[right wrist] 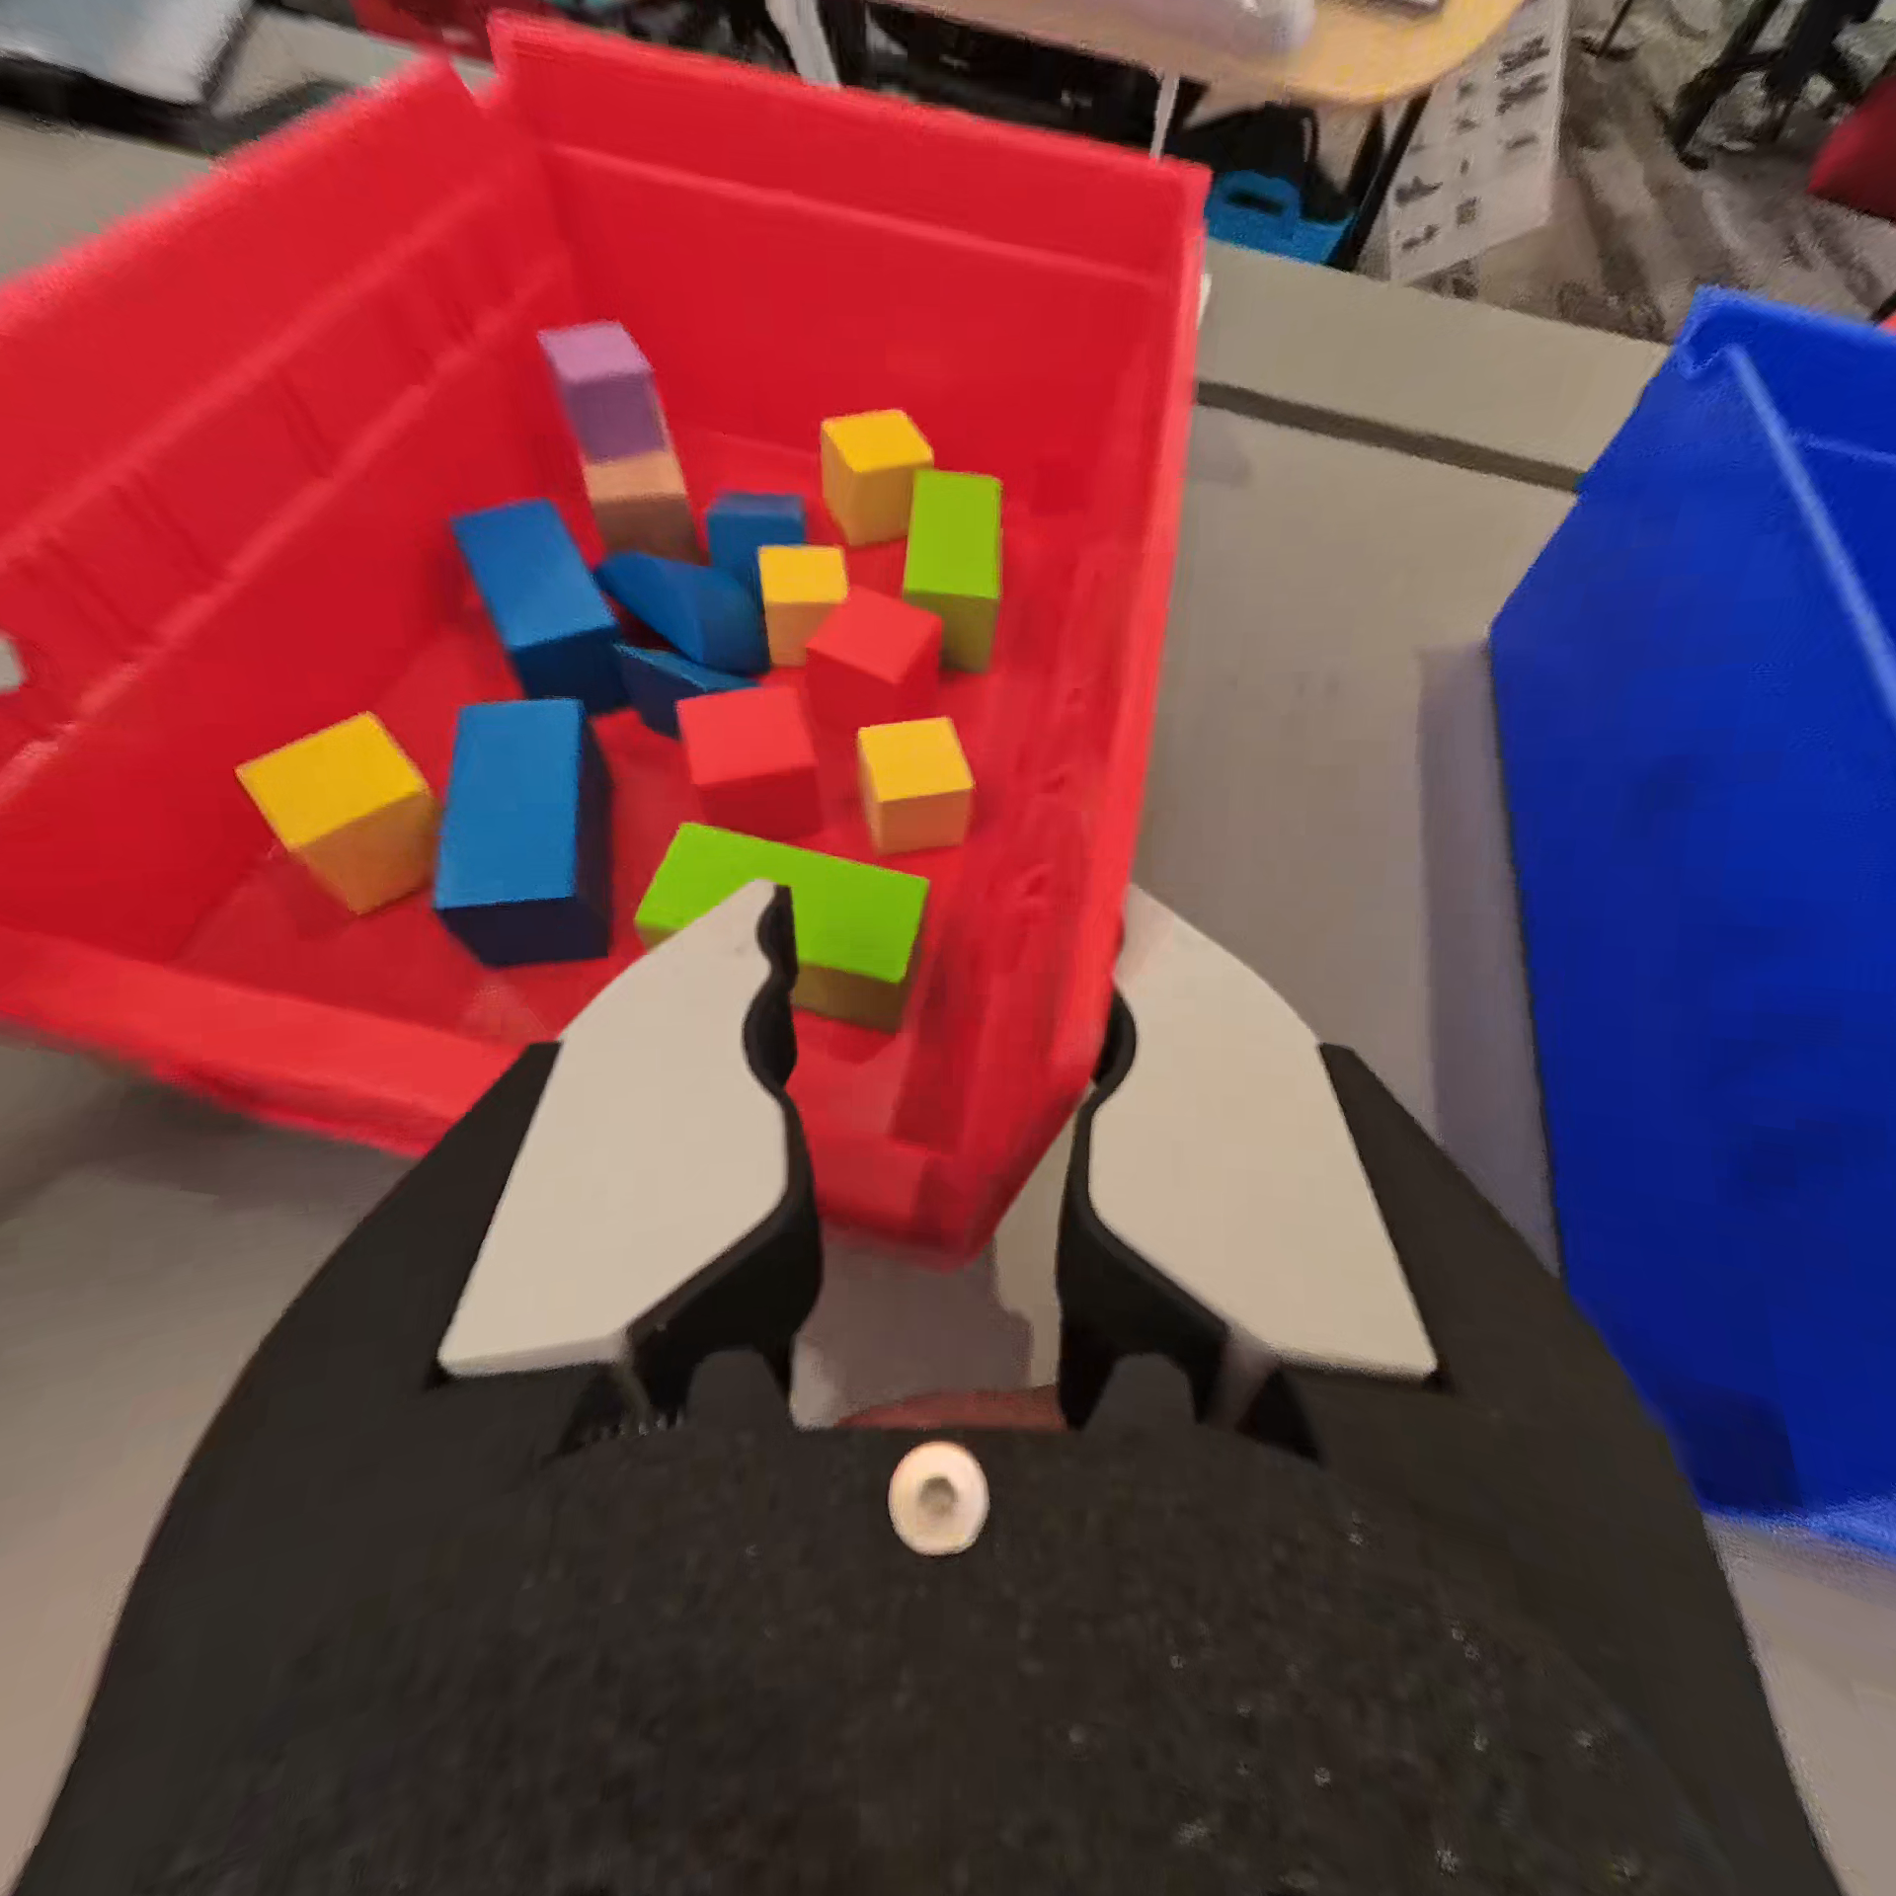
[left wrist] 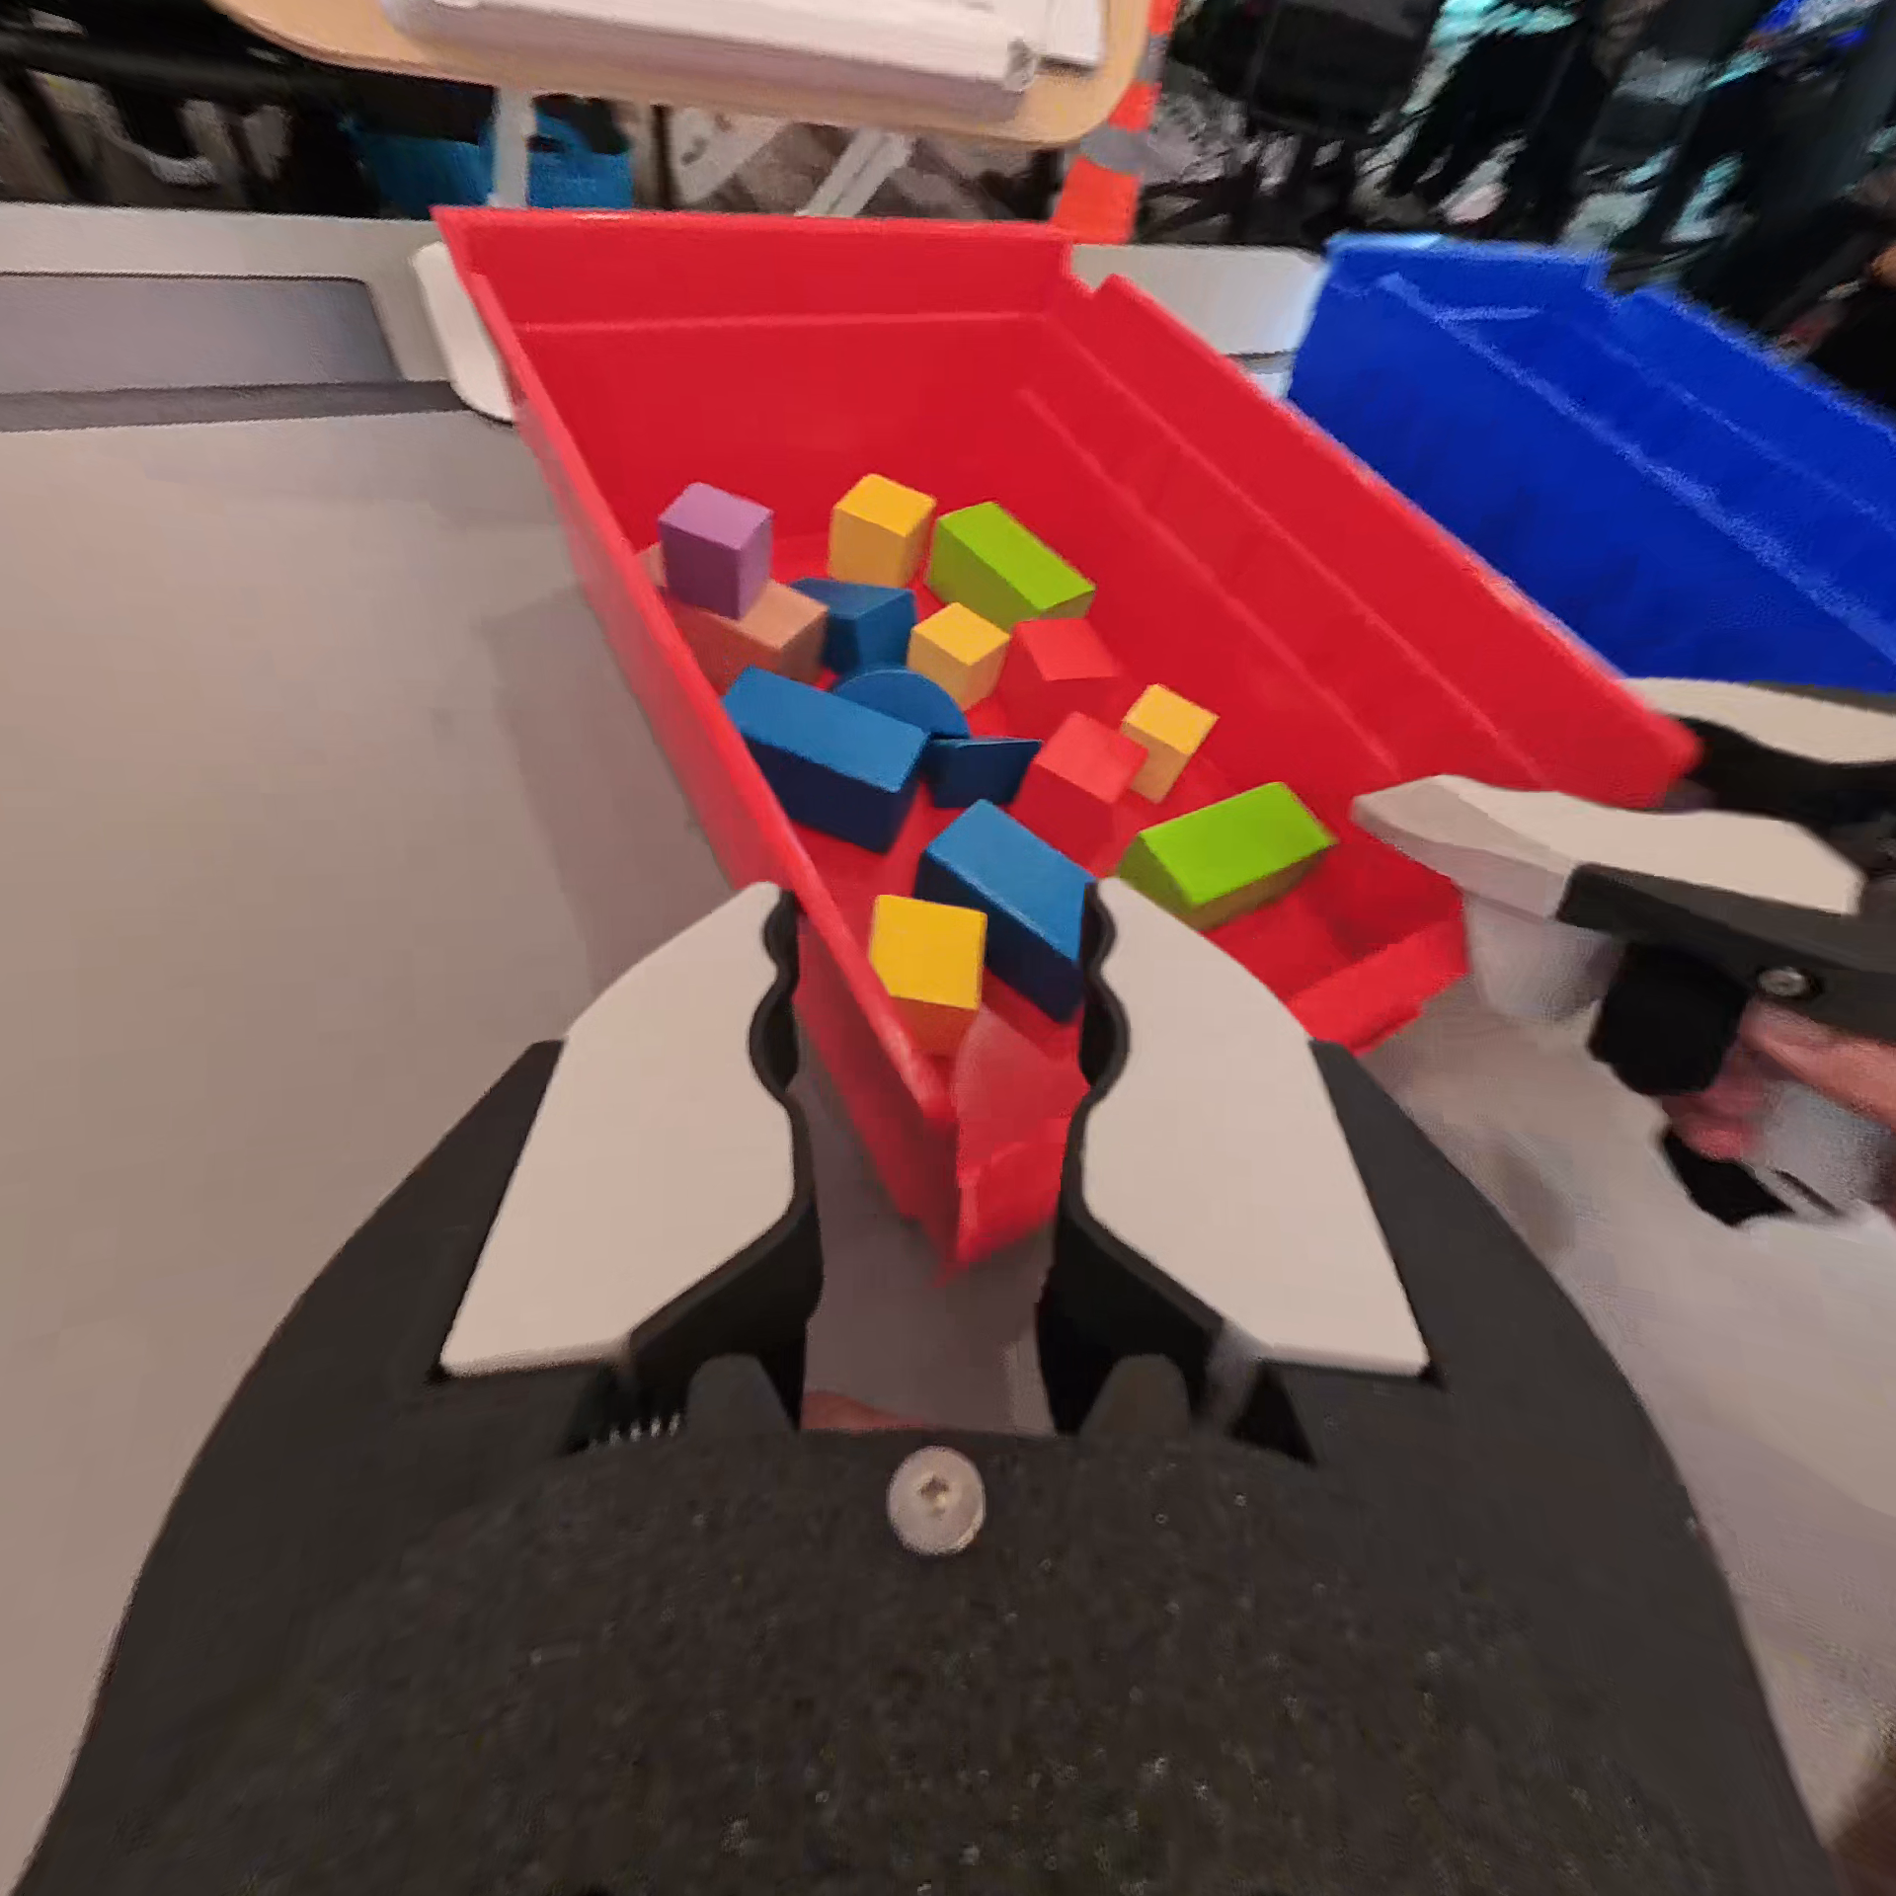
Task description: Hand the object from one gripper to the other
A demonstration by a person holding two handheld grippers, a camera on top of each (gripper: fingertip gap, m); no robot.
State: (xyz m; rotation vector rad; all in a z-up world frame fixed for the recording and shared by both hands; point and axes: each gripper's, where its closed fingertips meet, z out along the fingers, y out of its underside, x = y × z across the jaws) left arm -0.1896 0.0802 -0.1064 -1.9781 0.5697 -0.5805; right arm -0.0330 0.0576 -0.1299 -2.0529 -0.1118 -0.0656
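left gripper (left wrist: 934, 923): spread, empty, over the red bin (left wrist: 780, 277)
right gripper (right wrist: 944, 944): spread too, empty
blocks (right wrist: 749, 759): we'd guess light, stiff, slick paint; pinch the flat sides

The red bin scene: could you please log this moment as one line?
left hand-held gripper: open, empty | right hand-held gripper: open, empty | blocks: in red bin | handover: not begun

Glossy plastic red bin (left wrist: 1231, 534), matt painted wooden blocks (left wrist: 821, 754)
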